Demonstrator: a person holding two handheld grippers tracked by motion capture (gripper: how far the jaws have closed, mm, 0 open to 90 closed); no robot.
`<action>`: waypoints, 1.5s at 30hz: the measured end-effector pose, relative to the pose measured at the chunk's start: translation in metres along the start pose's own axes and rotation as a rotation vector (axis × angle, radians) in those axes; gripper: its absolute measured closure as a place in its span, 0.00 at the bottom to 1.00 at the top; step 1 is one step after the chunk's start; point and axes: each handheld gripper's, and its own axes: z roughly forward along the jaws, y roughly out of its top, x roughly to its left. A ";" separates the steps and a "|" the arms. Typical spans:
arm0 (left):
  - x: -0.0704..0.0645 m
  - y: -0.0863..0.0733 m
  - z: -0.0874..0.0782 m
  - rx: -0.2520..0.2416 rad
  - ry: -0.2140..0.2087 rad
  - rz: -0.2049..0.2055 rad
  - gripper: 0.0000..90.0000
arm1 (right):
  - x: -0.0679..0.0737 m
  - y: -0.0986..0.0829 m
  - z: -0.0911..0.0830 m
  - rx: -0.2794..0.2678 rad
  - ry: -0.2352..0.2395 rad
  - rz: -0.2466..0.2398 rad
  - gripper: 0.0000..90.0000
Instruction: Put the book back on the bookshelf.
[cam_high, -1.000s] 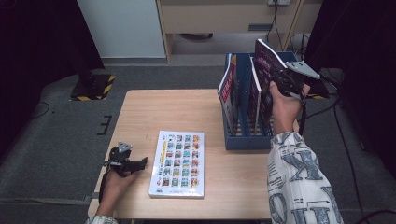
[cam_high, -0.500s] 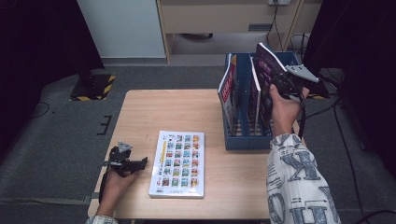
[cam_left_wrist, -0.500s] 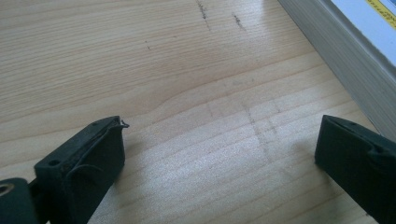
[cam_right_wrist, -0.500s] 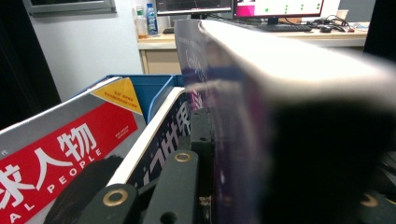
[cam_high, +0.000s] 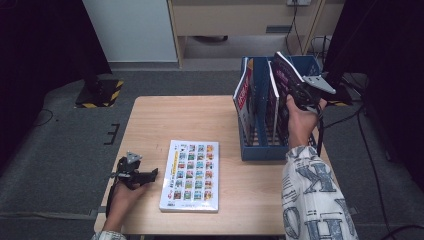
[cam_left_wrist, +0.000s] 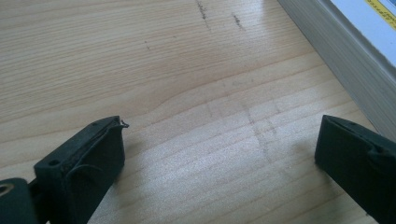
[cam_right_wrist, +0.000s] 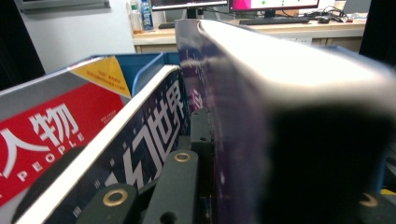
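High view, left to right.
Left gripper (cam_high: 150, 173): low on the wooden table (cam_high: 200, 120), jaws spread wide, holding nothing.
Picture book (cam_high: 191, 175): flat, just right of it.
Blue file rack (cam_high: 260, 145): two books upright.
Right gripper (cam_high: 295, 92): clamped on purple book (cam_high: 282, 75), tilted above the rack's right slot.

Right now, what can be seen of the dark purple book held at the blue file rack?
The dark purple book is a thick softcover with a glossy cover and pale page edges. It stands tilted, its top leaning away from the person, with its lower part down in the right compartment of the blue plastic file rack. The right gripper is shut on its near edge; in the right gripper view its cover rises beside a black jaw. Another book stands just left of it.
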 end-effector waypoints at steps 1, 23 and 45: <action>0.000 0.000 0.000 0.000 0.000 0.000 0.01 | 0.001 -0.002 0.001 0.005 0.002 -0.004 0.93; 0.000 0.000 0.000 0.000 -0.001 0.001 0.01 | -0.003 -0.030 0.009 0.043 0.004 0.011 0.93; -0.001 0.000 0.000 0.001 0.004 -0.002 0.01 | -0.013 -0.012 0.004 0.047 0.049 0.023 0.90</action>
